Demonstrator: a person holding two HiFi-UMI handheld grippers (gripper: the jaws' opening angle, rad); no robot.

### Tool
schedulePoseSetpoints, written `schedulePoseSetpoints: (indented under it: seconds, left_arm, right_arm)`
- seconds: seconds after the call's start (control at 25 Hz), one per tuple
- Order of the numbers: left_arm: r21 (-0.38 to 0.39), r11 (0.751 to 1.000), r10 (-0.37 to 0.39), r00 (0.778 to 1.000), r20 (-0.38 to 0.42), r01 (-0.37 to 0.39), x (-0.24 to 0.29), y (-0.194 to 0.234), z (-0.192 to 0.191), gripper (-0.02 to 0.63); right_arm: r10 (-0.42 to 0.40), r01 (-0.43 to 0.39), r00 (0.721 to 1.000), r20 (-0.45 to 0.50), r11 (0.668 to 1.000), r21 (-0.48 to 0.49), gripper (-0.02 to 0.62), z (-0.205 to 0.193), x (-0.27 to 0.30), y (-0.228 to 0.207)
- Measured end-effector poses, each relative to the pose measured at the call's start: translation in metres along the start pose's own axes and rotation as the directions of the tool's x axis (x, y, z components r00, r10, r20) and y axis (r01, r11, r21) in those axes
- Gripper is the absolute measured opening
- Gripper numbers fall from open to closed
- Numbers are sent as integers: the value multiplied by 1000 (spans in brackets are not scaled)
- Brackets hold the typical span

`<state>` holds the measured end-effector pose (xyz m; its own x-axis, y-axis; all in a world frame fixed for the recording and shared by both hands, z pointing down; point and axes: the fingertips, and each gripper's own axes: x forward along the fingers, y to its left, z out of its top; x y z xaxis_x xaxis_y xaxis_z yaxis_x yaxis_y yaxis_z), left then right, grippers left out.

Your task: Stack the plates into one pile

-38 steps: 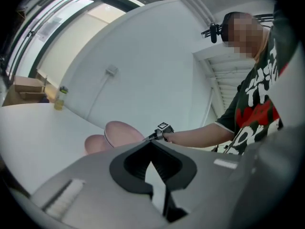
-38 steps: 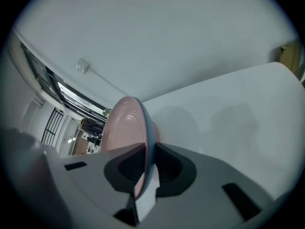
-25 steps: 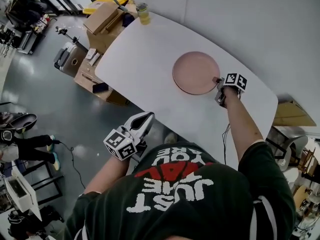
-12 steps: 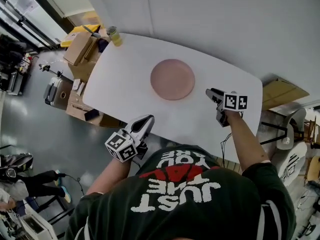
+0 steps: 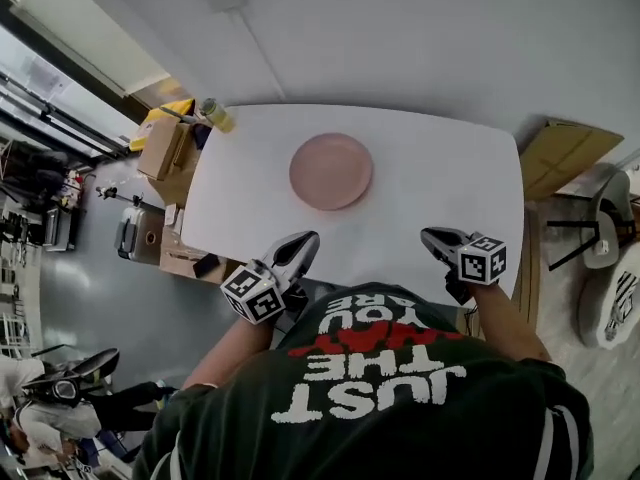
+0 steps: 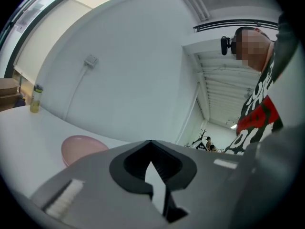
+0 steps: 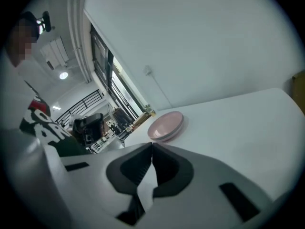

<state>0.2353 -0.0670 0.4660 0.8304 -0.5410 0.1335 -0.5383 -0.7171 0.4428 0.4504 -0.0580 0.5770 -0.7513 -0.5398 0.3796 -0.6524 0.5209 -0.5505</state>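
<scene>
Long white table (image 5: 430, 168), mostly bare; cardboard boxes (image 5: 163, 148) stand beside its left end.

One pile of pink plates (image 5: 331, 171) on the far half of the table, left of centre, well apart from both grippers. The right gripper view shows two rims nested one in the other; cannot tell whether more lie beneath. No loose plate anywhere on the table, so the stacking looks done.

Handling, as judged: stiff, smooth, glazed-looking. Likely slippery under hard pads and likely to chip if dropped. The shallow raised rim is the only purchase: one jaw over the lip, one under, at the edge nearest the hand. A pile would weigh more than one plate, so best lifted singly and kept level.

Near edge, left side: left gripper (image 5: 305, 242) hovers over the table, jaws together, nothing between them.

Near edge, right side: right gripper (image 5: 432, 236) hovers likewise; its jaws have just been closing and now meet at the tips, empty.

Small yellowish bottle (image 5: 213, 113) stands at the far left corner
</scene>
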Motion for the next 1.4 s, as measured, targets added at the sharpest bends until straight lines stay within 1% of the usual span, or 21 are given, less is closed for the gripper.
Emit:
schedulePoseSetpoints:
  seconds: [0.08, 0.16, 0.28, 0.36, 0.4, 0.48, 0.52, 0.56, 0.64, 0.72, 0.8, 0.88, 1.0, 1.08, 1.16, 1.4]
  left_arm:
    - [-2, 1000, -10, 1000, 20, 10, -7, 16, 11, 6]
    - [1, 1000, -23, 999, 30, 23, -19, 42, 23, 8]
    - [26, 995, -96, 995, 17, 96, -38, 96, 43, 8]
    - [13, 988, -155, 988, 5, 154, -54, 134, 54, 6]
    - [4, 984, -178, 984, -5, 178, -64, 152, 57, 8]
    - [-7, 977, -211, 976, -50, 211, -86, 183, 63, 8]
    - [-3, 973, -232, 970, -76, 232, -97, 194, 65, 8]
    - [8, 967, -254, 962, -97, 256, -105, 201, 68, 8]
    - [36, 953, -294, 949, -117, 300, -114, 211, 74, 8]
    - [55, 945, -315, 942, -113, 323, -115, 216, 78, 8]
    - [54, 943, -322, 942, -92, 327, -114, 216, 79, 8]
    - [37, 946, -319, 946, -57, 321, -109, 212, 81, 8]
    - [14, 948, -318, 948, -25, 319, -106, 200, 81, 6]
    - [5, 948, -318, 948, -27, 318, -105, 194, 77, 8]
    - [-2, 952, -305, 952, -33, 305, -104, 194, 74, 8]
    - [1, 961, -277, 961, -11, 277, -106, 190, 74, 8]
  right_arm:
    - [-3, 3, 1000, 8, 1000, -18, 9, -3, 4, 13]
    - [-30, 31, 999, 36, 999, -27, 9, 2, 19, 22]
    - [-100, 103, 986, 137, 994, -19, 9, 25, 56, 38]
    - [-146, 147, 966, 212, 989, 12, 9, 46, 84, 54]
    - [-173, 168, 952, 252, 985, 42, 9, 56, 98, 64]
    - [-229, 204, 921, 316, 973, 111, 9, 69, 124, 85]
    - [-254, 225, 910, 327, 966, 125, 9, 72, 136, 97]
    - [-280, 256, 904, 324, 960, 116, 9, 73, 146, 107]
    - [-332, 323, 892, 307, 943, 82, 8, 78, 160, 121]
    - [-364, 359, 883, 297, 930, 74, 6, 82, 166, 129]
    - [-384, 382, 878, 286, 922, 65, 6, 81, 166, 136]
    - [-398, 400, 874, 278, 915, 51, 6, 83, 162, 137]
    - [-397, 402, 882, 254, 915, 34, 5, 84, 158, 137]
    - [-394, 405, 890, 231, 914, -3, 5, 82, 159, 137]
    - [-391, 407, 891, 228, 913, -24, 5, 82, 160, 134]
    - [-393, 407, 896, 208, 913, -29, 5, 73, 153, 127]
